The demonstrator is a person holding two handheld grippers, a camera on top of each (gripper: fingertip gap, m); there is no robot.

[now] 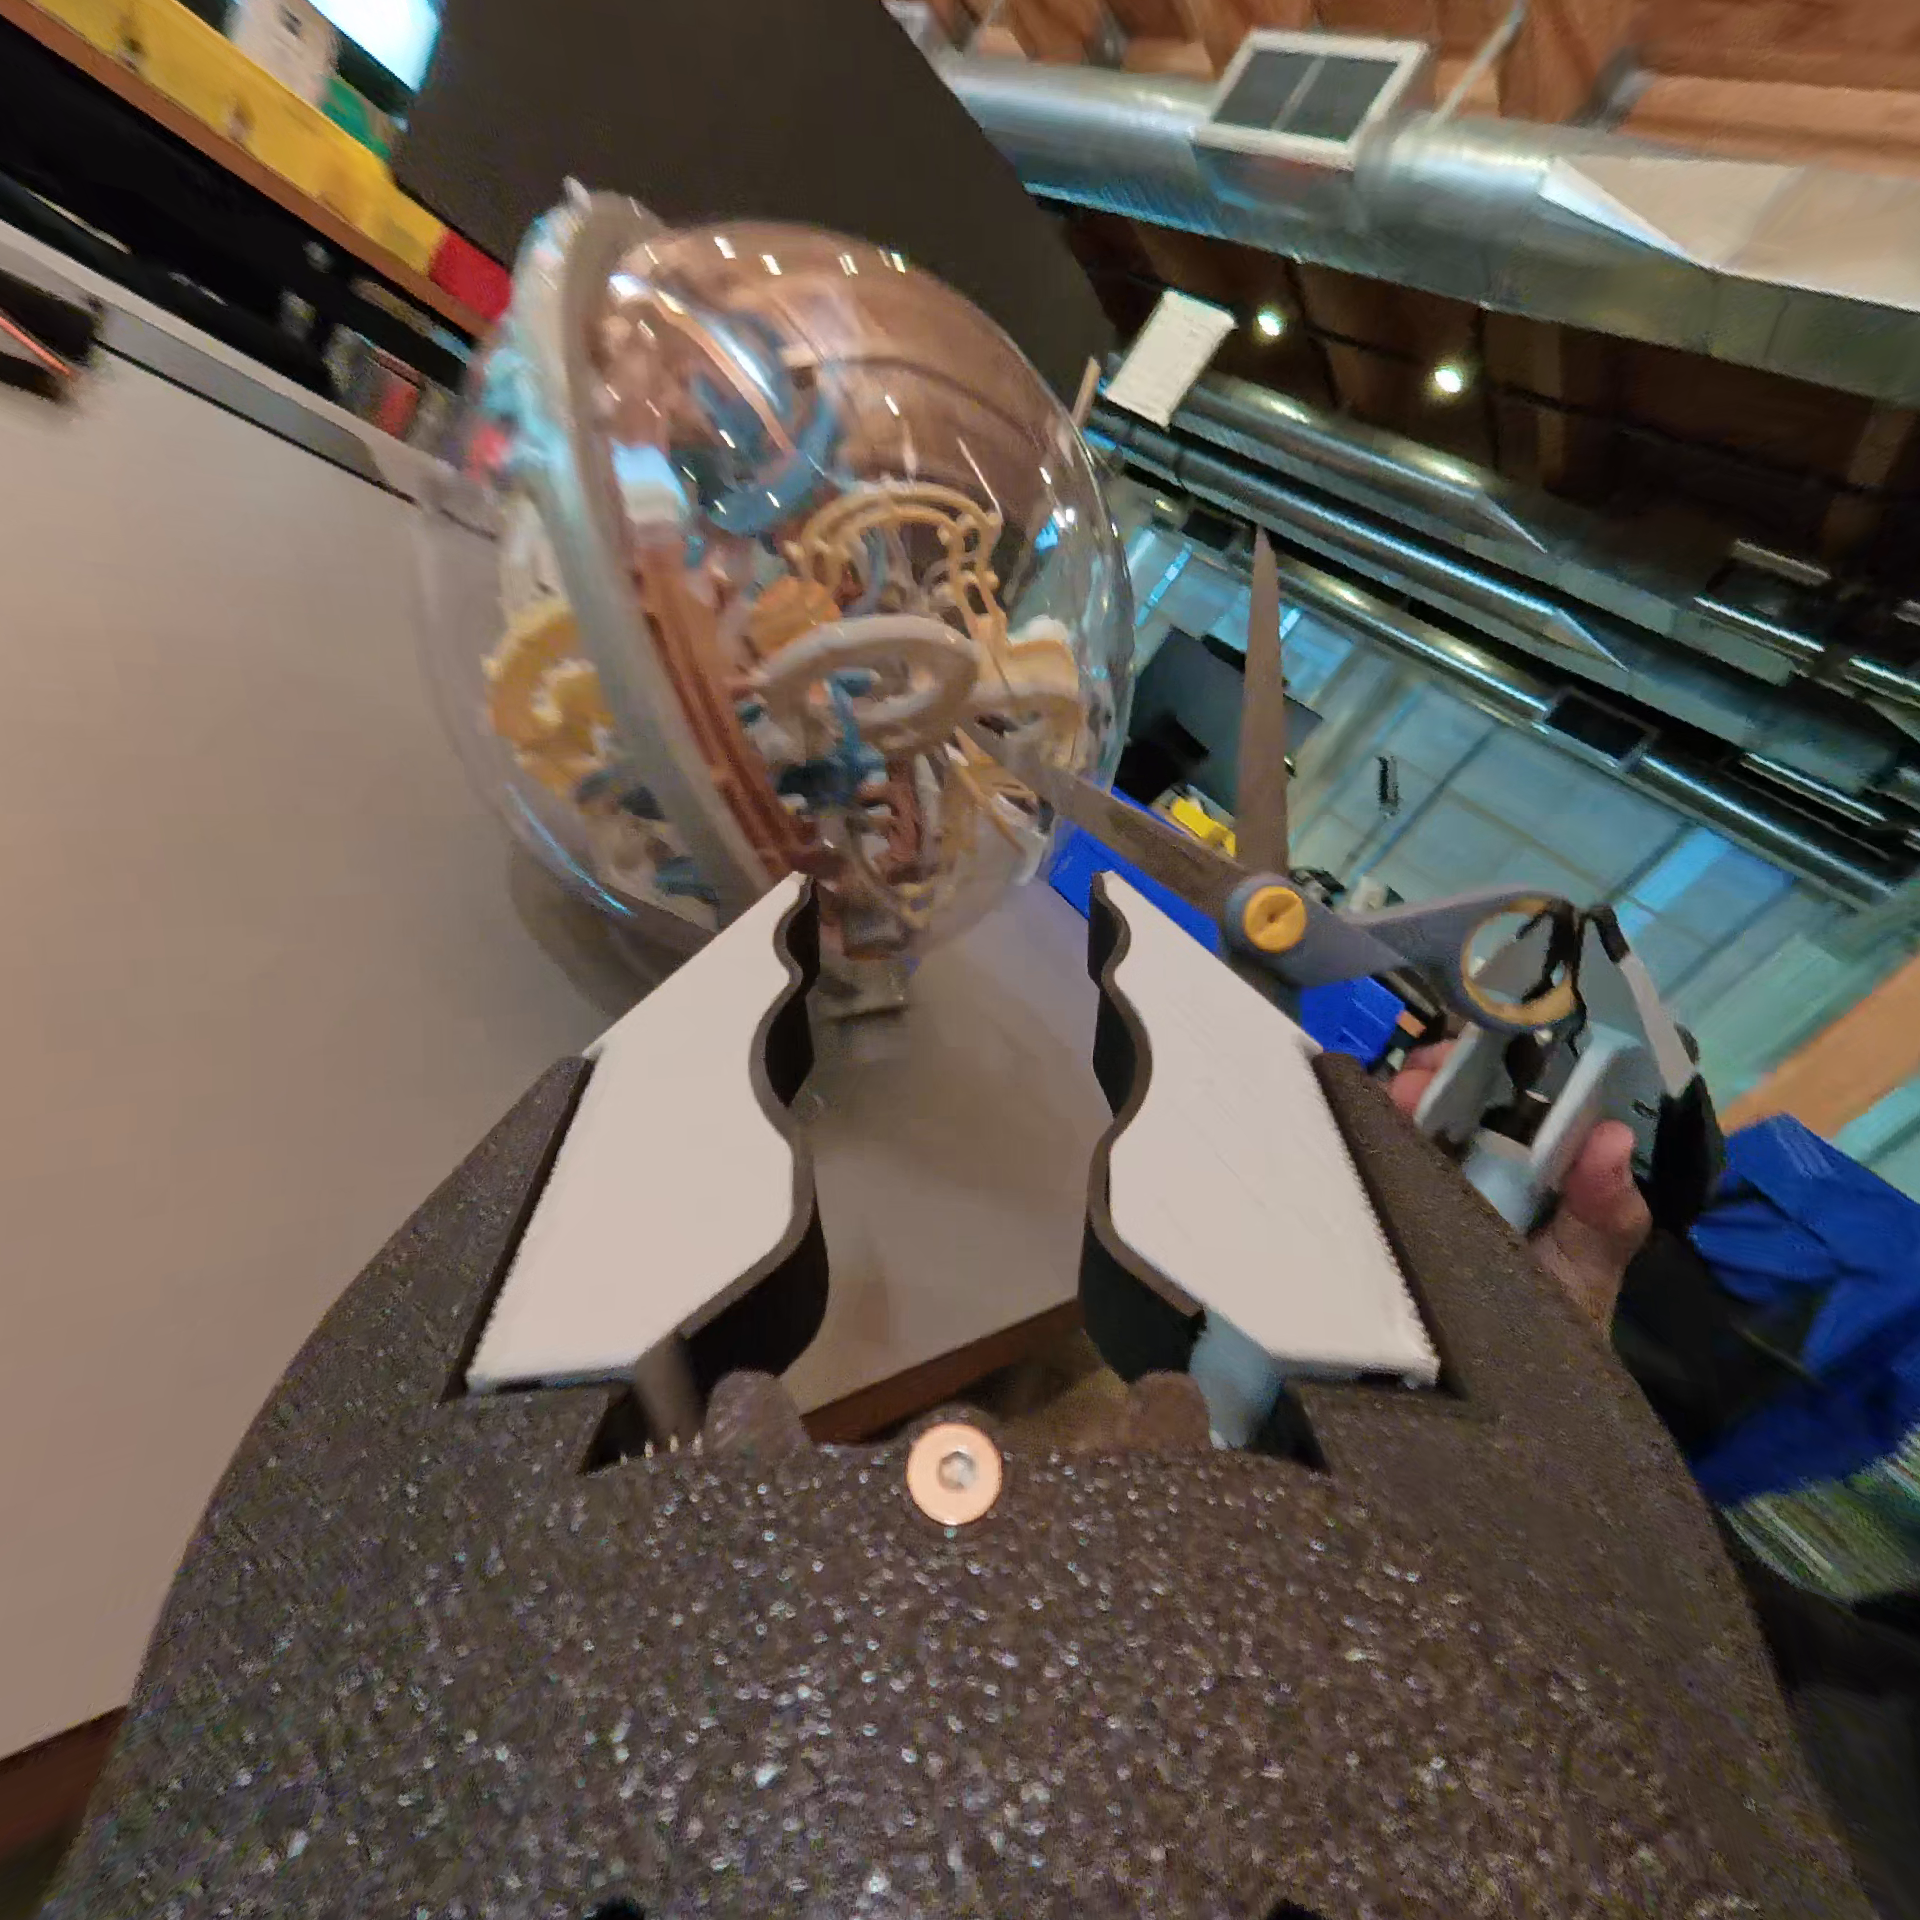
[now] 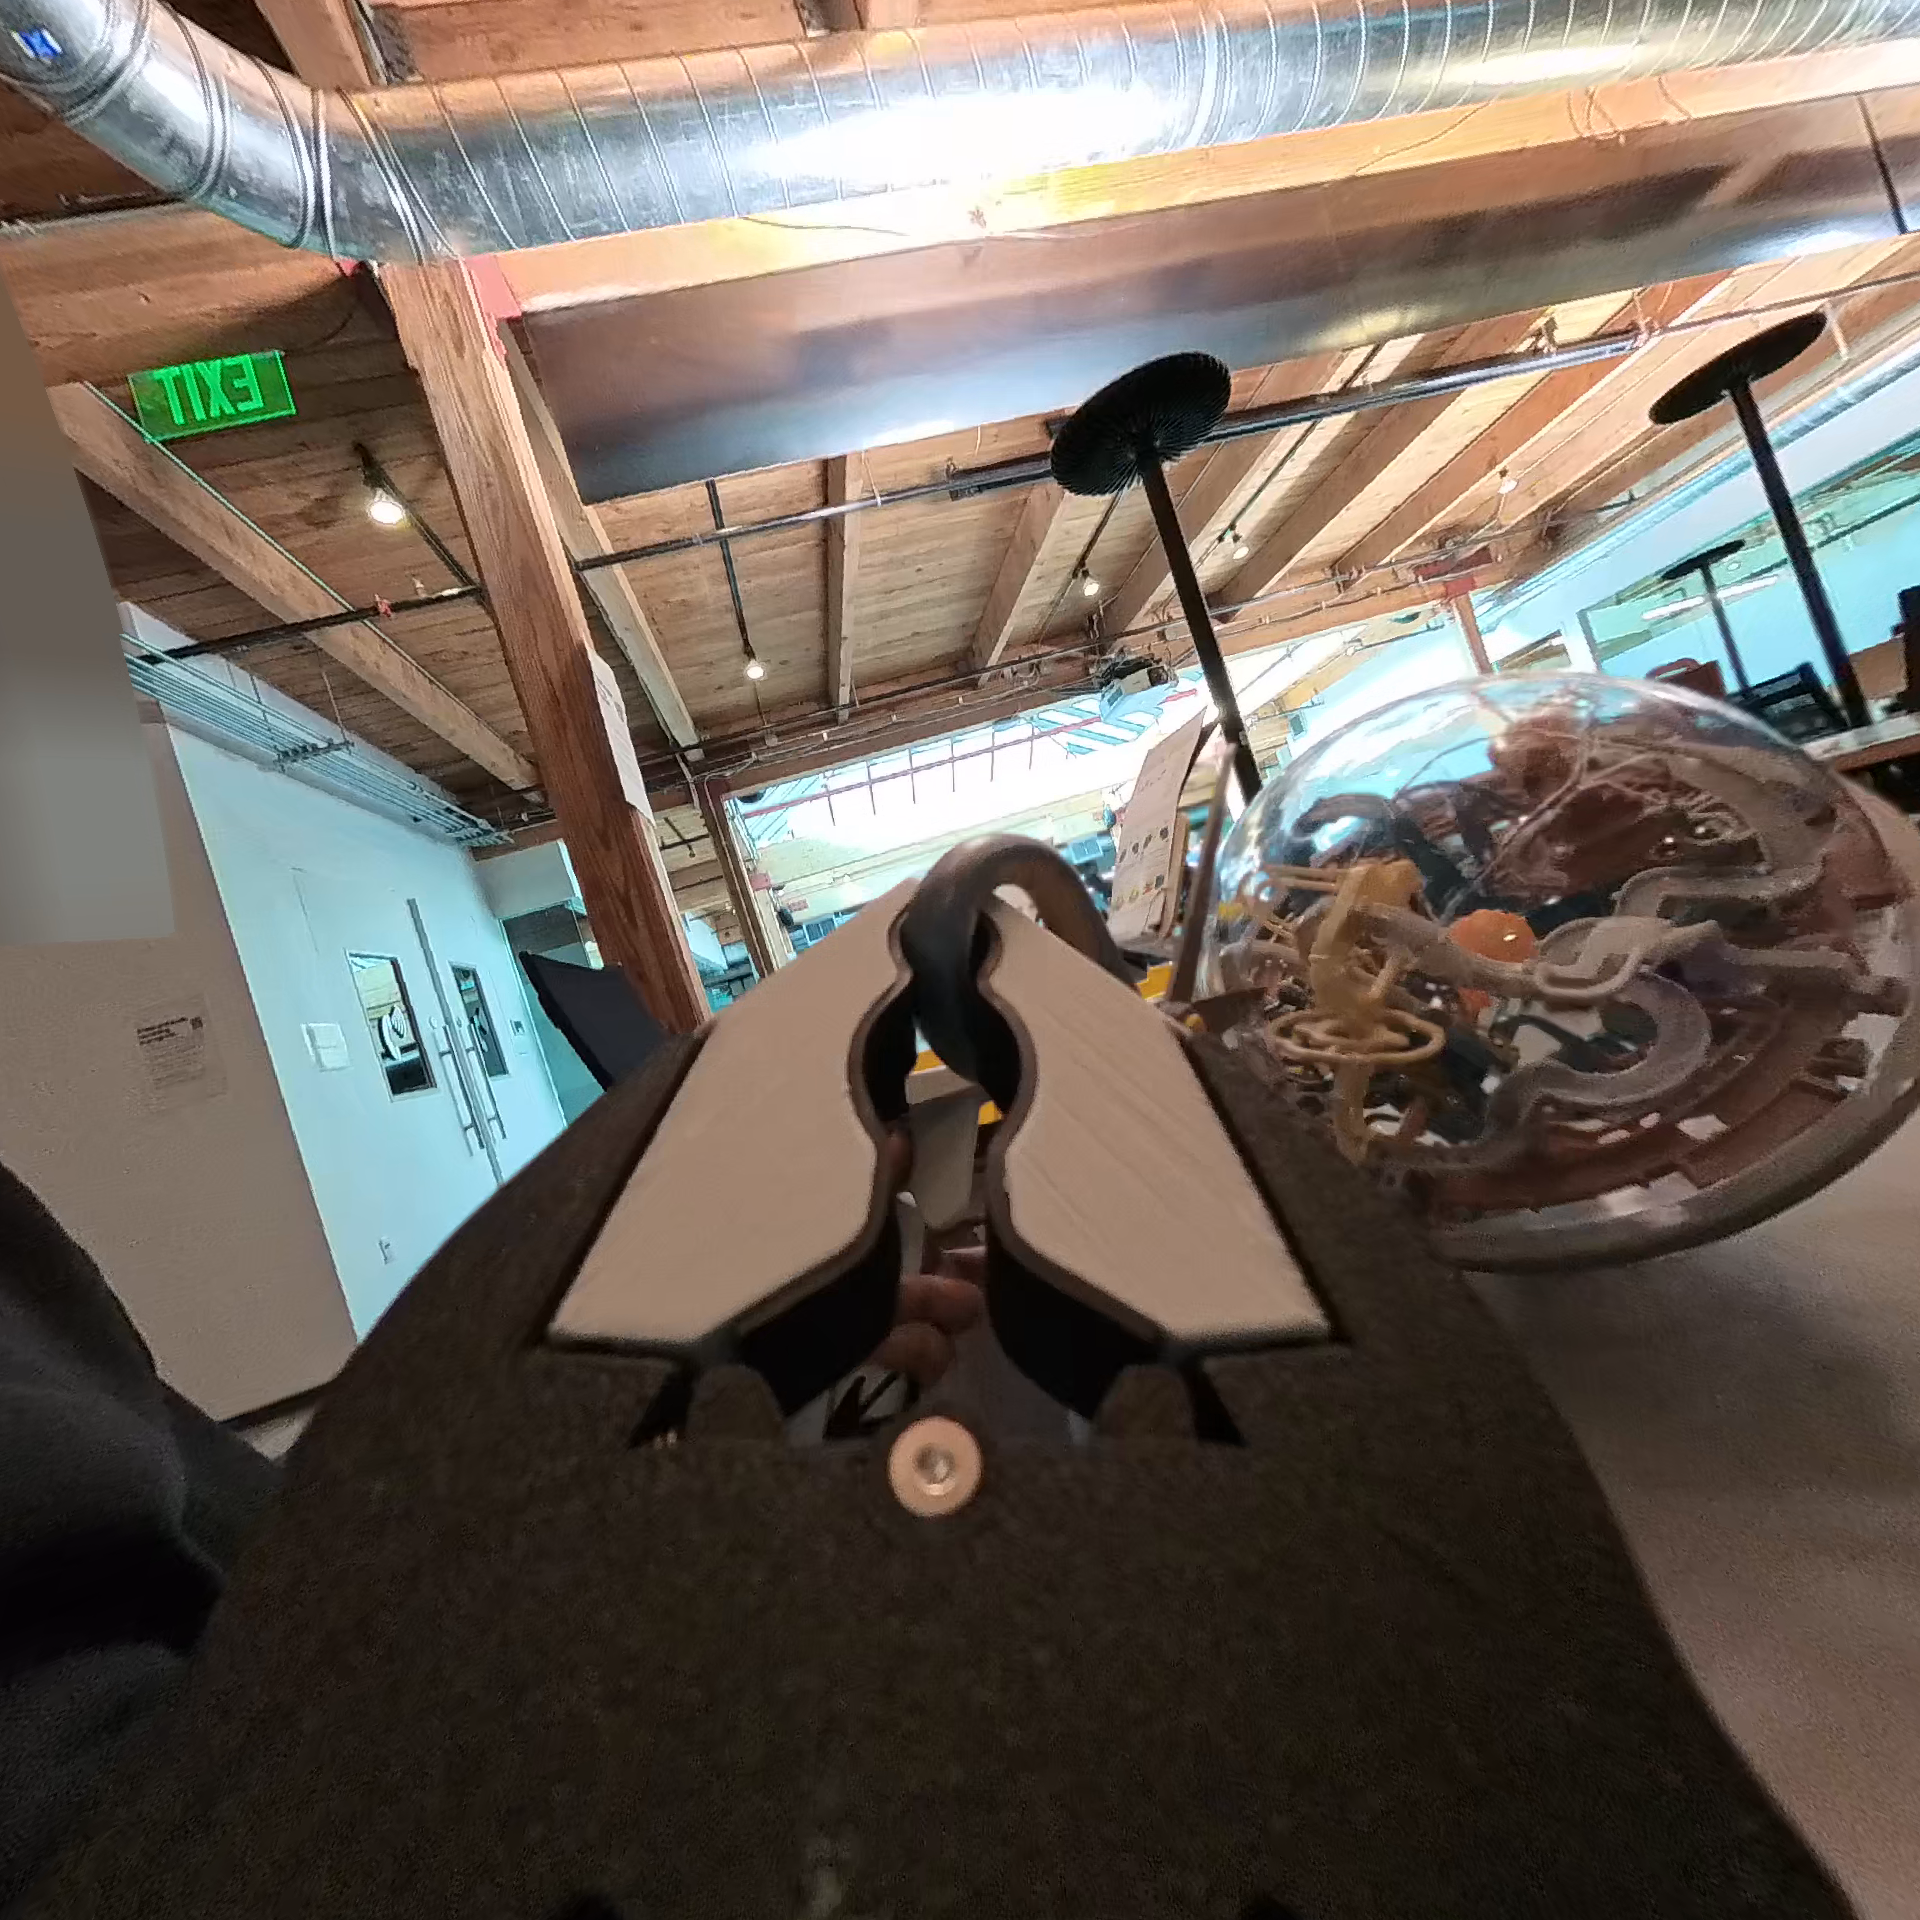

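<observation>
Left tongs [image 1: 951, 904] gape empty beside the maze ball [image 1: 790, 582] on the surface [image 1: 208, 831]; right tongs [image 2: 982, 920] clamp what is probably the scissors [image 1: 1340, 883] handle loop, blades spread.

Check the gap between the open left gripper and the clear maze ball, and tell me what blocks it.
Nothing visible blocks it. The left gripper, jaws open, points straight at the maze ball on the grey table. The scissors, held by the right gripper, sit off to its right.

Wooden ceiling beams [image 2: 540, 665], silver ducts [image 2: 935, 135], white walls [image 2: 260, 1091] and bright windows [image 2: 935, 790].
</observation>
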